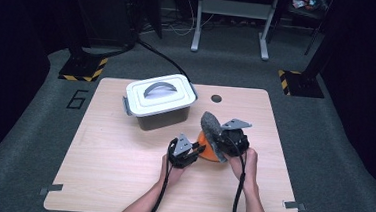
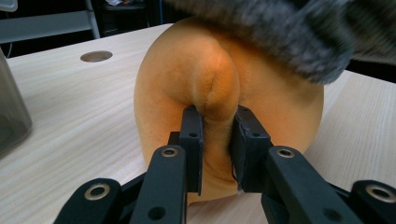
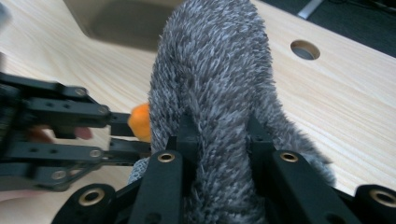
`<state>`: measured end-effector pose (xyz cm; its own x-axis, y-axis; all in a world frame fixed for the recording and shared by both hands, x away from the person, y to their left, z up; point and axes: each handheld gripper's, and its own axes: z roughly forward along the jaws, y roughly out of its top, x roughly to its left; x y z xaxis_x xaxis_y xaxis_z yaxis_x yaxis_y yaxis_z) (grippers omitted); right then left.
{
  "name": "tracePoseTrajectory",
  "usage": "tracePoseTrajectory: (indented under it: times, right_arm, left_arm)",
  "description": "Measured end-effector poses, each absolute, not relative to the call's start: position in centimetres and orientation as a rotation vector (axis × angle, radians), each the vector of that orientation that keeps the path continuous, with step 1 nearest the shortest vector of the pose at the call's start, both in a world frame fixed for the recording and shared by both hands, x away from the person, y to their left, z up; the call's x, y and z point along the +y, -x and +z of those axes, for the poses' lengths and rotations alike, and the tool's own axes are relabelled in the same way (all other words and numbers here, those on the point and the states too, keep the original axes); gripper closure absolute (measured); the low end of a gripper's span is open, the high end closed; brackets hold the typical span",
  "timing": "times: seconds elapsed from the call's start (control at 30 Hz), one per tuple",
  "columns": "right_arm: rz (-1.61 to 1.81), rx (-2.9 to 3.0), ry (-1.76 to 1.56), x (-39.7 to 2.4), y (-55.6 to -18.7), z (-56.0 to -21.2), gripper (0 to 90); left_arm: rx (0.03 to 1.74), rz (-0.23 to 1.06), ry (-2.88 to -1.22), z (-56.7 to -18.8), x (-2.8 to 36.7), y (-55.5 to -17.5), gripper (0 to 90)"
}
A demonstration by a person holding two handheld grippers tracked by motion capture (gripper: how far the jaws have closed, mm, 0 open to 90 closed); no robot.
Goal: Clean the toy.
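Observation:
An orange plush piece (image 1: 206, 153) rests on the wooden table (image 1: 116, 171), right of centre. My left gripper (image 1: 198, 150) is shut on a fold of that orange plush (image 2: 196, 79), and its pads (image 2: 192, 135) pinch the fold from both sides. A grey fuzzy piece (image 1: 212, 132) stands tilted over the orange one, with my right gripper (image 1: 225, 143) shut on it. In the right gripper view the grey fur (image 3: 215, 79) bulges up between the jaws of the right gripper (image 3: 219, 135). A bit of orange (image 3: 140, 122) and the left gripper (image 3: 116, 133) lie behind it to the left.
A grey box with a handled lid (image 1: 160, 100) stands at the back left of the table, close to the left gripper. A round hole (image 1: 216, 98) is in the tabletop near the far edge. Dark floor and stand legs (image 1: 232, 24) lie beyond.

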<state>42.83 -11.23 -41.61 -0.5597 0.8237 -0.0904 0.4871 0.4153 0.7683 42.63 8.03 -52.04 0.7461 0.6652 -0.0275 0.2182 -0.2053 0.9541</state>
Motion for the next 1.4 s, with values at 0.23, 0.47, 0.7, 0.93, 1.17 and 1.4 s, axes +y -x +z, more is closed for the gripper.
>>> tracePoseTrajectory:
  times: [0.23, 0.47, 0.7, 0.93, 1.17, 1.4]
  right_arm:
    - [0.961, 2.200, -1.145, -12.0, -43.1, -42.5, 74.2]
    - [0.974, 2.170, -1.193, -13.9, -43.0, -42.7, 73.8]
    - [0.979, 2.135, -1.277, -16.1, -43.1, -43.4, 73.4]
    - [0.906, 2.102, -1.336, -17.7, -43.0, -44.5, 73.5]
    - [0.823, 2.102, -1.410, -18.6, -43.5, -46.3, 74.1]
    - [0.772, 2.135, -1.448, -19.1, -43.8, -48.2, 74.4]
  left_arm:
    - [0.670, 0.479, -1.782, -52.0, 7.9, -42.5, 75.5]
    - [0.663, 0.479, -1.780, -52.0, 7.8, -42.5, 75.5]
    - [0.663, 0.482, -1.781, -52.0, 7.8, -42.5, 75.5]
    - [0.663, 0.482, -1.782, -52.0, 7.9, -42.5, 75.5]
    - [0.666, 0.480, -1.783, -52.0, 7.9, -42.5, 75.5]
    - [0.679, 0.479, -1.762, -52.1, 7.9, -42.5, 75.4]
